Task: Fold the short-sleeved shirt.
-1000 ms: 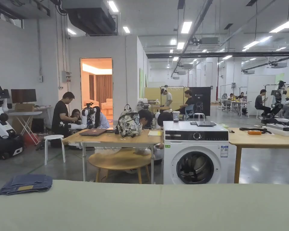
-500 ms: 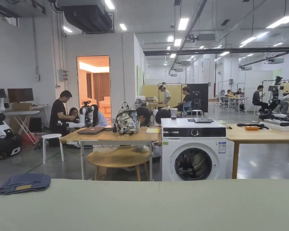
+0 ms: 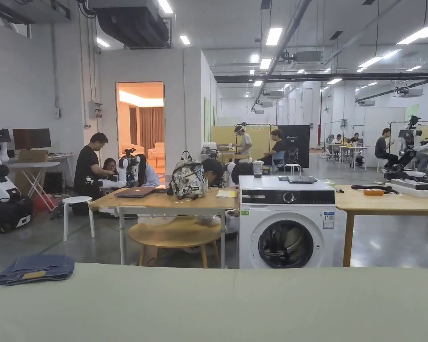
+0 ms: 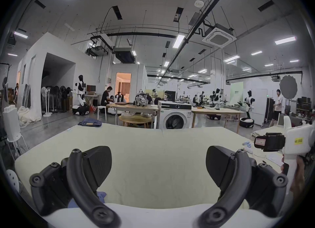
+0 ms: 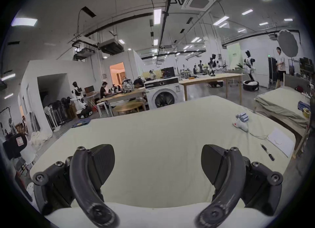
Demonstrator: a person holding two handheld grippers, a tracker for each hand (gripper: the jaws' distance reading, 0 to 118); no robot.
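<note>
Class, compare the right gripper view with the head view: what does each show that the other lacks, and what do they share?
Right gripper view, not head view: the right gripper, jaws wide apart; a pen and a sheet of paper on the bed. Head view, not gripper view: a cup on the washing machine, too small to pick out otherwise. Shared: bed, washing machine, folded jeans.

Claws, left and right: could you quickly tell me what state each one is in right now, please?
Left claw: open, holding nothing, above the pale green bed cover.
Right claw: open, holding nothing, above the same cover.
</note>
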